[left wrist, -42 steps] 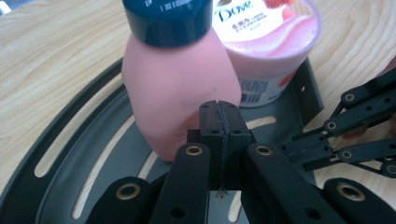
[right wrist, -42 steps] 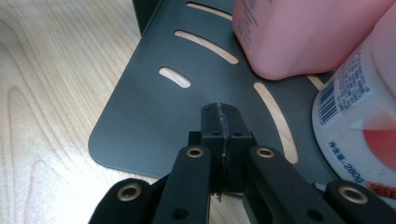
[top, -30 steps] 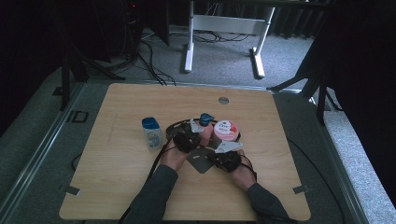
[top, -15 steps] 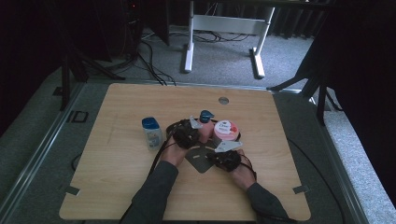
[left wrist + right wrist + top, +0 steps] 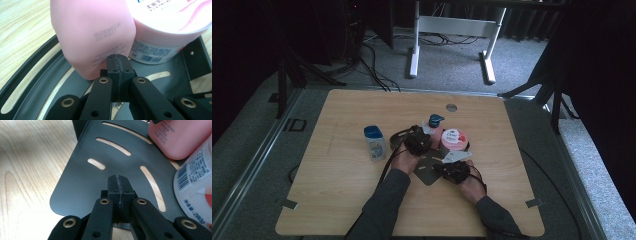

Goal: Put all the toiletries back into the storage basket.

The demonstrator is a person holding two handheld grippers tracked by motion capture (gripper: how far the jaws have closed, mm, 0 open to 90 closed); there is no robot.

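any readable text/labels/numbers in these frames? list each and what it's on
"BU28DB02JM" over "20280627": stamped on the pink bottle, left gripper view.
"280g", after small Chinese characters: on the white-labelled jar, right gripper view.
Barcodes on the jar in both gripper views: digits too small to read.
Fine print low on the pink bottle and on the jar's label: blurred.
Logo on the jar's lid, high view: too small to read.
Blue-capped bottle: nothing legible.

Both grippers, left [image 5: 117, 62] and right [image 5: 118, 183], black: paired link arms with brass-ringed pivot holes, ribbed square pads; black cables trailing; grey three-cornered plate [image 5: 428, 167] on top; sleeves [image 5: 379, 210] dark grey.
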